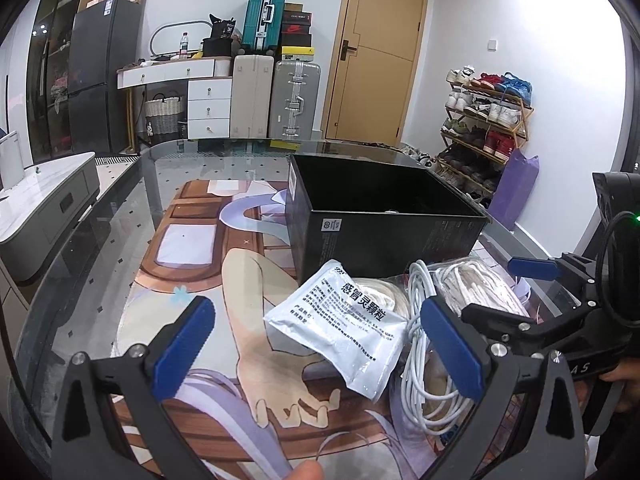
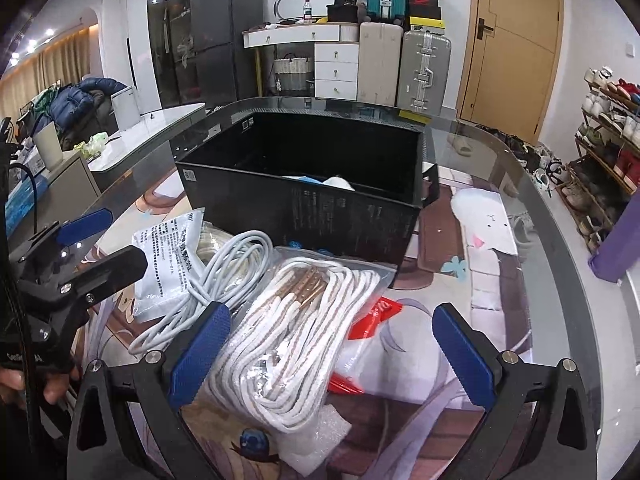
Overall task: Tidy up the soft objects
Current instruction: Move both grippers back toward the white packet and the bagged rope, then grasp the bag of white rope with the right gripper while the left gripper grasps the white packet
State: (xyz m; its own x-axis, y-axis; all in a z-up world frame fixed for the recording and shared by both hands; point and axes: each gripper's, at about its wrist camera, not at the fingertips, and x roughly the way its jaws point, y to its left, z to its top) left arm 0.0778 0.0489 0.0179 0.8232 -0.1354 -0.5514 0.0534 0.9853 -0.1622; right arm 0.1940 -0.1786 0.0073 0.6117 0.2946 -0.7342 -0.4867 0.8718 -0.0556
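Observation:
A black open box [image 1: 384,216] stands on the printed mat; in the right wrist view [image 2: 304,184] it holds something white and blue. In front of it lie a white medicine sachet [image 1: 340,332], a coiled grey-white cable [image 1: 420,344] and a clear bag of white rope [image 2: 296,336]. My left gripper [image 1: 320,344] is open, its blue pads either side of the sachet, just above it. My right gripper [image 2: 332,348] is open over the rope bag. A red-and-white packet [image 2: 372,320] lies under the rope bag.
The glass table [image 2: 520,168] carries a large anime-print mat [image 1: 192,248]. A piece of white foam [image 2: 316,436] lies by the rope bag. Suitcases, drawers, a door and a shoe rack [image 1: 488,120] stand beyond the table.

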